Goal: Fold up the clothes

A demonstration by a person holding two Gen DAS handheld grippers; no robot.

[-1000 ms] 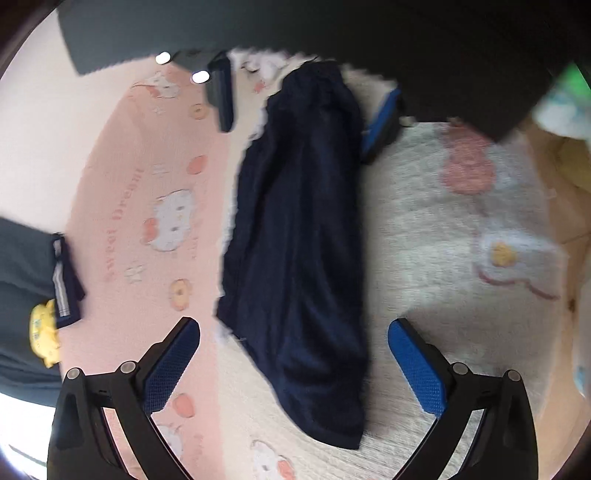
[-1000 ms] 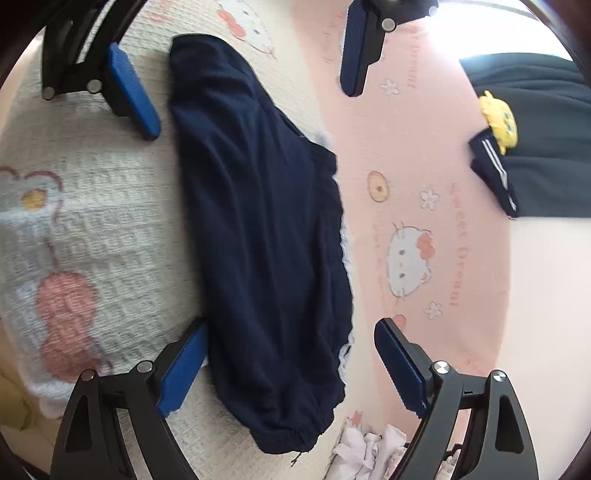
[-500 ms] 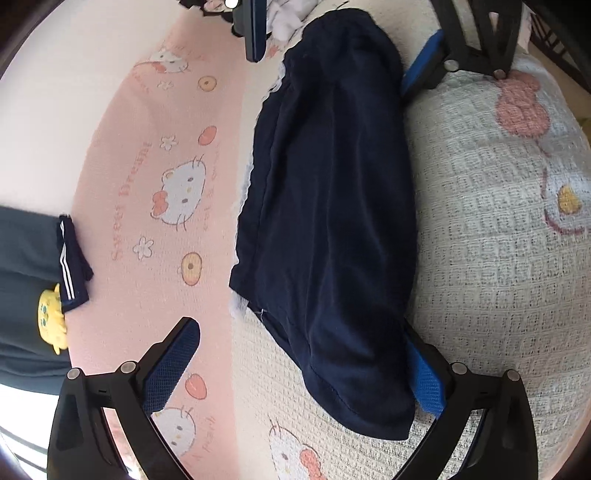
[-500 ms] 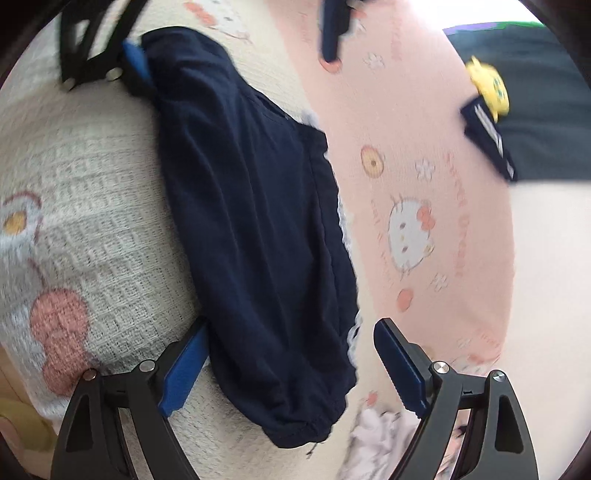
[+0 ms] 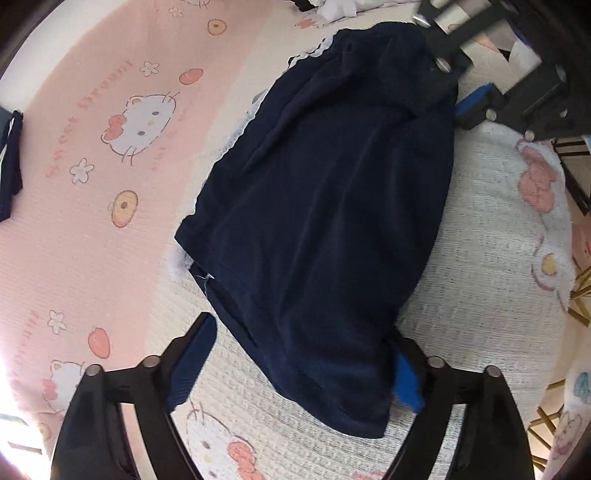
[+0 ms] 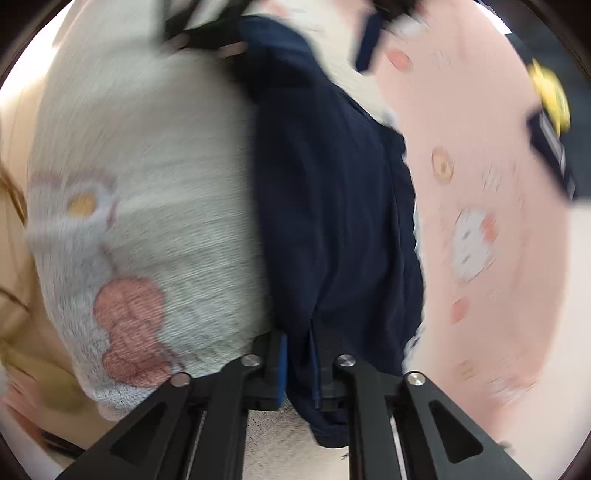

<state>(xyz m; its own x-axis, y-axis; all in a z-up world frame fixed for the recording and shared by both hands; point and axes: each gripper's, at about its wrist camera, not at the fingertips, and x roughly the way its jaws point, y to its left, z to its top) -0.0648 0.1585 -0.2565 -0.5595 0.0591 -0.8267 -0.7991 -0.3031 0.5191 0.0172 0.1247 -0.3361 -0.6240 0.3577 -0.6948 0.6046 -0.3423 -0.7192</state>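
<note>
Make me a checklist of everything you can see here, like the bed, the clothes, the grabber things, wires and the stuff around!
Surface: pink cartoon-cat sheet with a white knitted blanket over part of it.
Job's things: navy garment lying lengthwise, mostly on the blanket, one end on the sheet.
Clutter: another dark garment with a yellow patch at the sheet's edge; white cloth beyond the navy garment.
Grippers: left gripper open, straddling the navy garment's near end; right gripper shut on its other end.
Cables: nothing seen.
Surroundings: tan floor beside the blanket; right wrist view is motion-blurred.
</note>
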